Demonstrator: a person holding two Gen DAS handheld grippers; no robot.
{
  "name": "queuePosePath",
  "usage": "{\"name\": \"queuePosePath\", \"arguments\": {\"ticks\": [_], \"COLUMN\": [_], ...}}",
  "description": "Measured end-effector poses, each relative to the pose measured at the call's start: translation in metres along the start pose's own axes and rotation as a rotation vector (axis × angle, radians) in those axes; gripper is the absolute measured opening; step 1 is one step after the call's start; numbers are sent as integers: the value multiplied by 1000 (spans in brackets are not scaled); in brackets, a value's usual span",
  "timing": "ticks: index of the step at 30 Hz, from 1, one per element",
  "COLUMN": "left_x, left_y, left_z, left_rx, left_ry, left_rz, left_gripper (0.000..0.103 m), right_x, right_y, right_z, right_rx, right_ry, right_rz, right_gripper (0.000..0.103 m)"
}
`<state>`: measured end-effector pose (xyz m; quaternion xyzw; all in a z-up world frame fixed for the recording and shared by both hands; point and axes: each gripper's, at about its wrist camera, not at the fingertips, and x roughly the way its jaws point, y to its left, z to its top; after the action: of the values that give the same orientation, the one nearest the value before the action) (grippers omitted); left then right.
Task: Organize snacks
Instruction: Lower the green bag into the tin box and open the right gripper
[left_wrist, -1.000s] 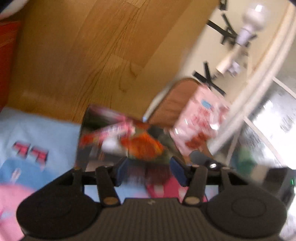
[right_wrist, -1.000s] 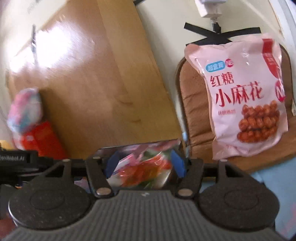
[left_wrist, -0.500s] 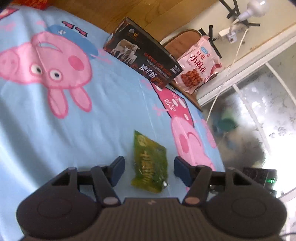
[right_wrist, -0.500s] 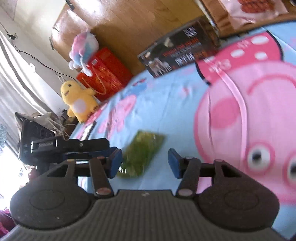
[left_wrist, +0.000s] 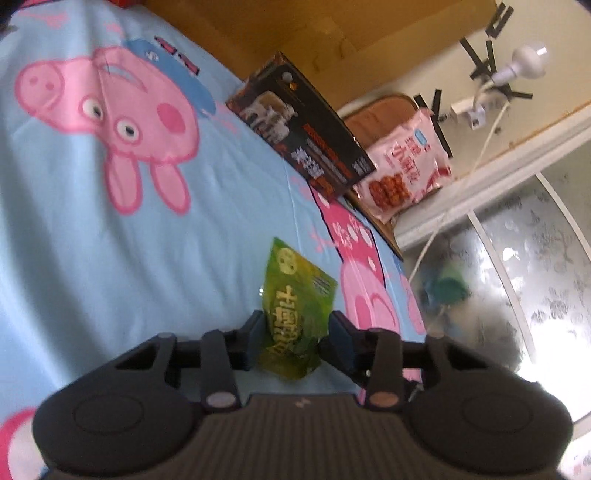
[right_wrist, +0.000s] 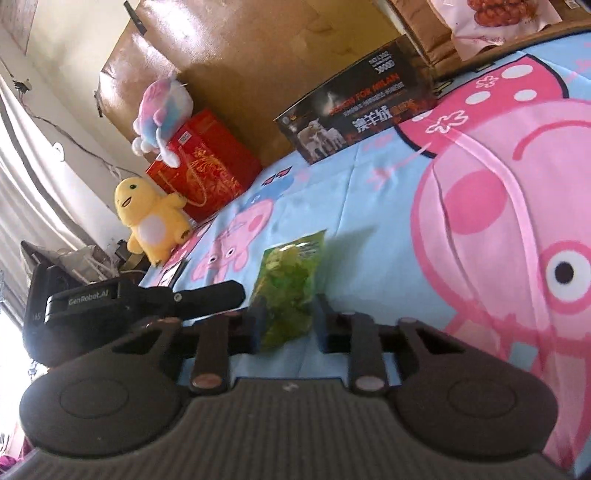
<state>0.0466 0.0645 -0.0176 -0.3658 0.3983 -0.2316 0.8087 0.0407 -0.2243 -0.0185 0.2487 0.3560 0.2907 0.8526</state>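
Observation:
A green snack packet (left_wrist: 295, 314) lies on the blue pig-print bedsheet (left_wrist: 147, 229). My left gripper (left_wrist: 295, 339) has its pads on either side of the packet's near end, closing on it. In the right wrist view the same packet (right_wrist: 290, 288) sits between my right gripper's (right_wrist: 286, 325) pads, which also close in on it. The left gripper's body (right_wrist: 122, 299) shows at the left of that view. A pink snack bag (left_wrist: 404, 173) rests on a brown seat beyond the bed.
A dark box with lambs printed on it (left_wrist: 299, 136) stands at the bed's far edge (right_wrist: 354, 118). A red gift bag (right_wrist: 207, 166), a yellow plush toy (right_wrist: 151, 218) and a pastel plush toy (right_wrist: 162, 107) sit at the headboard side.
A second ago both grippers held a colourful packet up near the box. Now both are down at the green packet, and their jaws have narrowed around it.

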Motion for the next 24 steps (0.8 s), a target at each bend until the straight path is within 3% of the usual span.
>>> {"name": "queuePosePath", "arguments": {"ticks": [2, 6, 14, 19, 24], "left_x": [0, 7, 46, 95, 131], "left_y": [-3, -24, -73, -80, -67], "left_z": [9, 43, 145, 199, 210], "left_rx": [5, 51, 182, 228, 231], "left_ry": [-9, -44, -157, -195, -191], "left_rz": [-9, -20, -7, 49, 185], "left_gripper": [37, 37, 38, 40, 44], "right_x": [2, -1, 25, 60, 114], "right_y": [-2, 5, 11, -2, -24], "right_z": [4, 26, 116, 175, 197], "right_rx": [6, -40, -110, -115, -96], "right_ry": [-14, -78, -206, -269, -232], "right_rz": [-8, 8, 29, 15, -88], "right_gripper": [10, 8, 8, 9, 16]}}
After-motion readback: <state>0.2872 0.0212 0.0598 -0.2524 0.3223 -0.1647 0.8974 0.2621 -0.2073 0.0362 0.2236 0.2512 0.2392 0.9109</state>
